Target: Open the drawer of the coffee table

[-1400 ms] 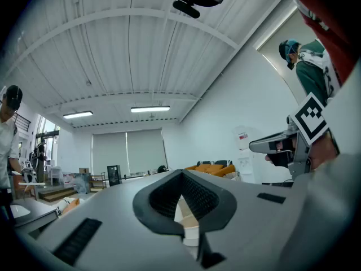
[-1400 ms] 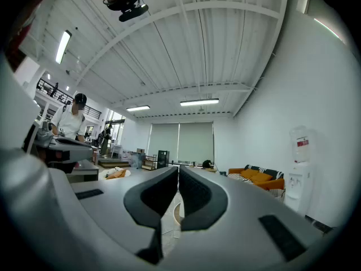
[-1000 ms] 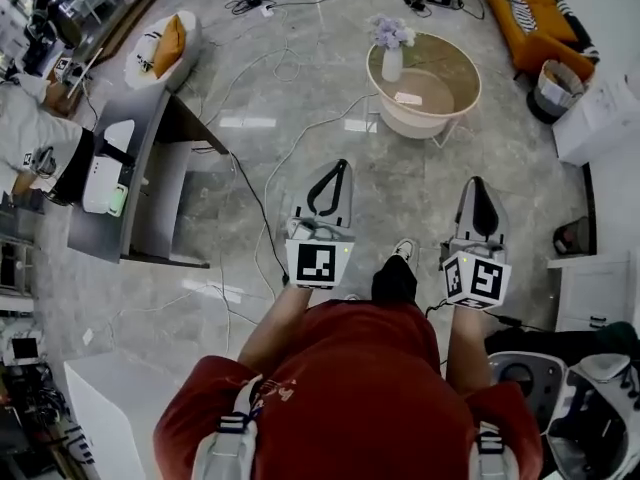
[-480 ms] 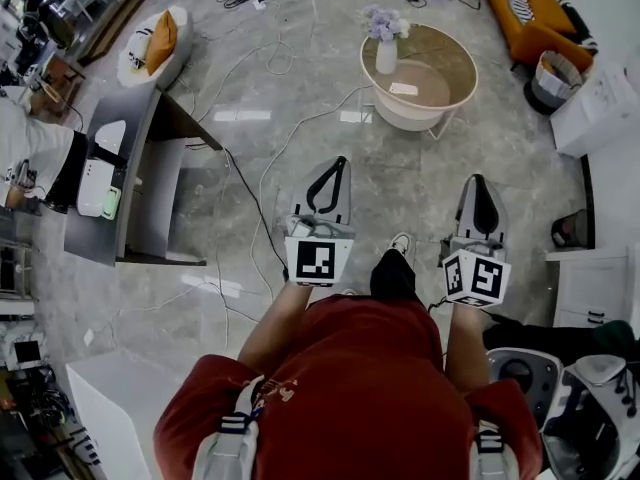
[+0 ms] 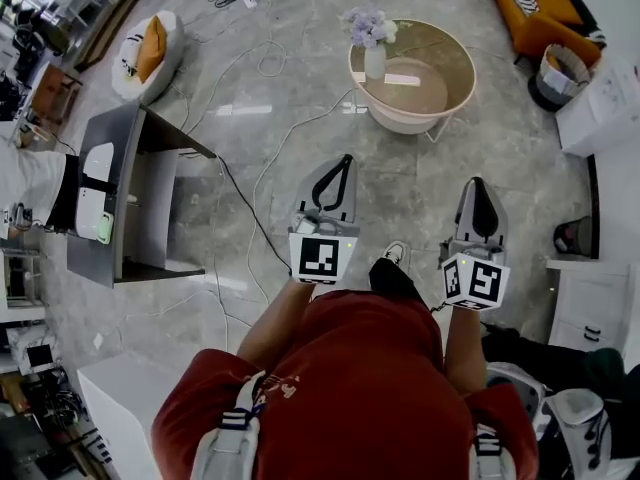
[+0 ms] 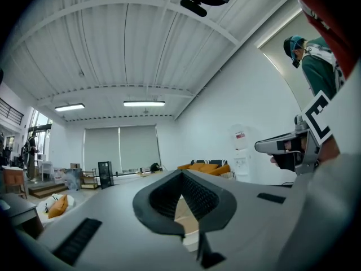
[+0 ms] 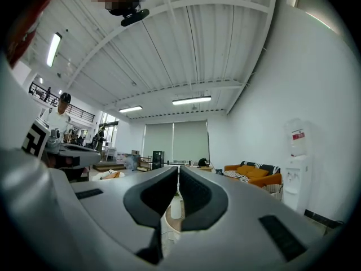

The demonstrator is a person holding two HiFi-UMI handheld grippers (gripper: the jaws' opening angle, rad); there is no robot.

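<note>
Both sets of jaws are clenched on nothing: my left gripper [image 5: 345, 159] has its tips meeting, and my right gripper [image 5: 478, 181] shows only a thin slit. The coffee table [image 5: 408, 121] stands on the floor well ahead, between the two. It is round and cream-sided with a glassy top, and a vase of flowers [image 5: 372, 46] stands at its far-left edge. I can't make out its drawer.

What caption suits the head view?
Person in red shirt holds left gripper and right gripper shut, facing a round beige coffee table.
</note>
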